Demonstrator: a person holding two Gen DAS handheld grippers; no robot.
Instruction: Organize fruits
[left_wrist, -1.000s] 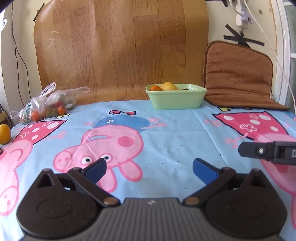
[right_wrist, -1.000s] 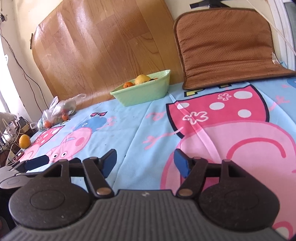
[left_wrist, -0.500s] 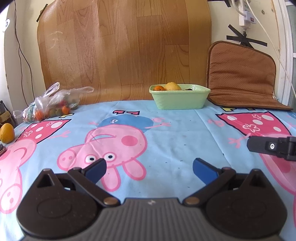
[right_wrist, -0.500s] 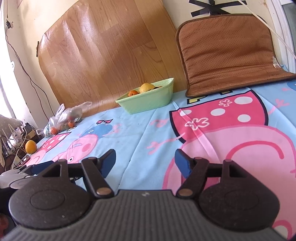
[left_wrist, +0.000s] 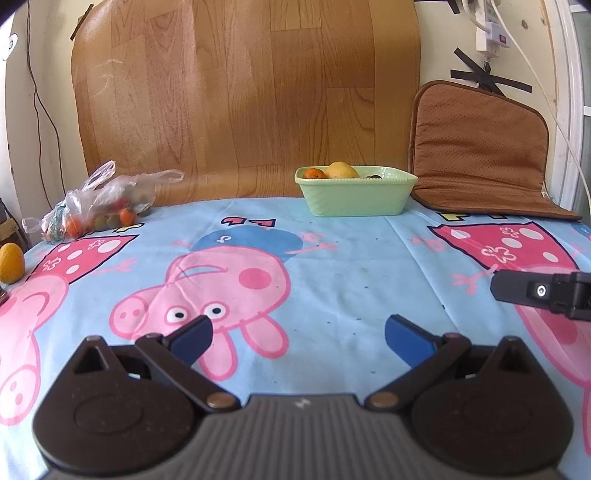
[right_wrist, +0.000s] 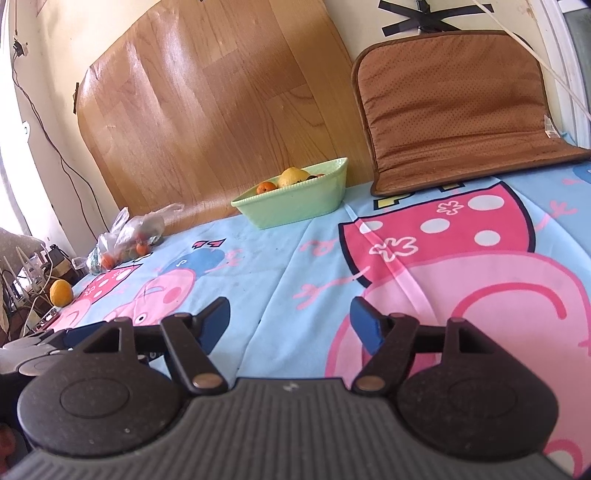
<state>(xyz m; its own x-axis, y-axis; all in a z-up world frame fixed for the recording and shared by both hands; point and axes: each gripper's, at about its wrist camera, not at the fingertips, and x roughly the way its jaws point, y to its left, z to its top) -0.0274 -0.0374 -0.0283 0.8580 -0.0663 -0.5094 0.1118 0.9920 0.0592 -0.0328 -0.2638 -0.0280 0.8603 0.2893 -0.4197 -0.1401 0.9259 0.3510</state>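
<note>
Compared with a second ago, the right wrist view has tipped a little: the green dish and the brown cushion now sit lower in the frame, and more wall shows above them. The left wrist view is almost unchanged, apart from the other tool's tip at the right edge sitting slightly higher.

The right gripper (right_wrist: 290, 321) is spread wide with nothing between its blue pads (right_wrist: 364, 323), only the cartoon-pig tablecloth (right_wrist: 280, 258) below; its jaws have just been opening a little further. The left gripper (left_wrist: 297, 338) likewise stands open and empty over the pig's face in the lower centre of its frame. Part of the right gripper (left_wrist: 543, 291) shows at the right edge of the left view, and the left gripper's tip (right_wrist: 79, 334) peeks in at the lower left of the right view.

The fruits are in three places. A pale green rectangular dish (left_wrist: 356, 197) (right_wrist: 295, 206) at the far edge of the table, upper centre, holds a lemon (left_wrist: 341, 170) (right_wrist: 293, 176) and a small orange (left_wrist: 314, 172) (right_wrist: 266, 187). A clear plastic bag (left_wrist: 99, 201) (right_wrist: 127, 236) with small orange and green fruits lies at the far left. A loose yellow fruit (left_wrist: 11, 262) (right_wrist: 61, 292) stands alone at the left edge of the table.

Behind the dish leans a wood-grain sheet (left_wrist: 243, 96), and a brown cushion (left_wrist: 480, 147) (right_wrist: 461, 107) is propped to its right.
</note>
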